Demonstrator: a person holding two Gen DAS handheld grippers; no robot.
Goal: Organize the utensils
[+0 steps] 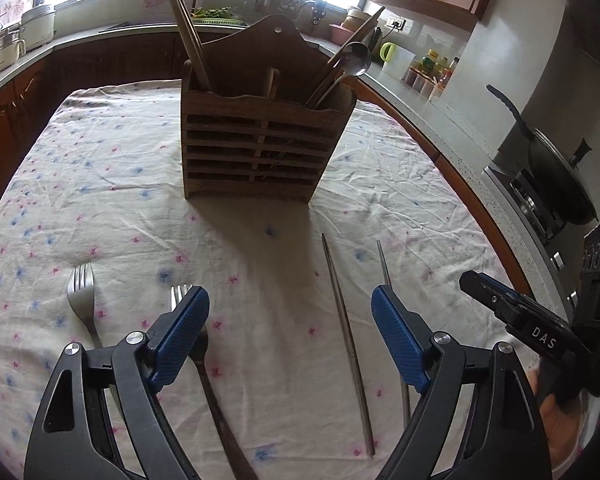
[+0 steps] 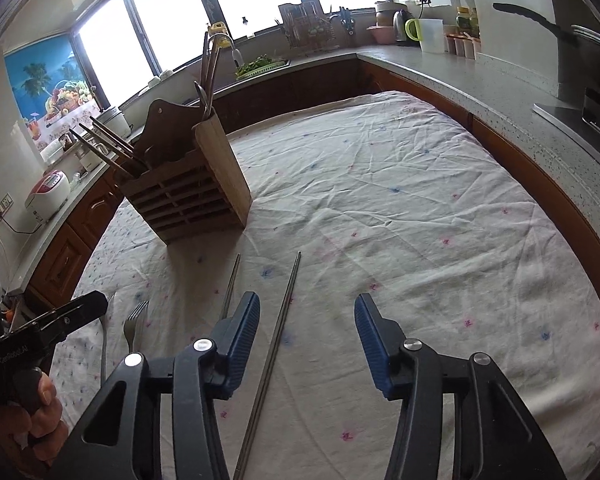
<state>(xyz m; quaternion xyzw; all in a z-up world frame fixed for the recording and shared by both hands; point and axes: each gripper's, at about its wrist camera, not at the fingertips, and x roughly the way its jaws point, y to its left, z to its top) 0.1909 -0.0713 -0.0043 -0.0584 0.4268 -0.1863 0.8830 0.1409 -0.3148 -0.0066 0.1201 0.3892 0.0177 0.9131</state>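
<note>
A wooden utensil holder (image 1: 260,140) stands on the table; it also shows in the right wrist view (image 2: 188,184). It holds wooden chopsticks (image 1: 184,28) on its left side and a metal spoon (image 1: 354,60) on its right. Two forks (image 1: 82,296) (image 1: 204,360) and two metal chopsticks (image 1: 348,344) (image 1: 385,266) lie on the cloth. My left gripper (image 1: 290,308) is open above the cloth between a fork and a chopstick. My right gripper (image 2: 306,312) is open and empty, with one metal chopstick (image 2: 276,344) between its fingers below and another chopstick (image 2: 231,280) to the left.
The table carries a white floral cloth (image 1: 120,184). A counter (image 2: 480,92) runs along the right with jars, a jug (image 2: 428,34) and a stove with a lidded pan (image 1: 556,176). Rice cookers (image 2: 48,196) stand on the left counter. The right gripper shows in the left wrist view (image 1: 512,312).
</note>
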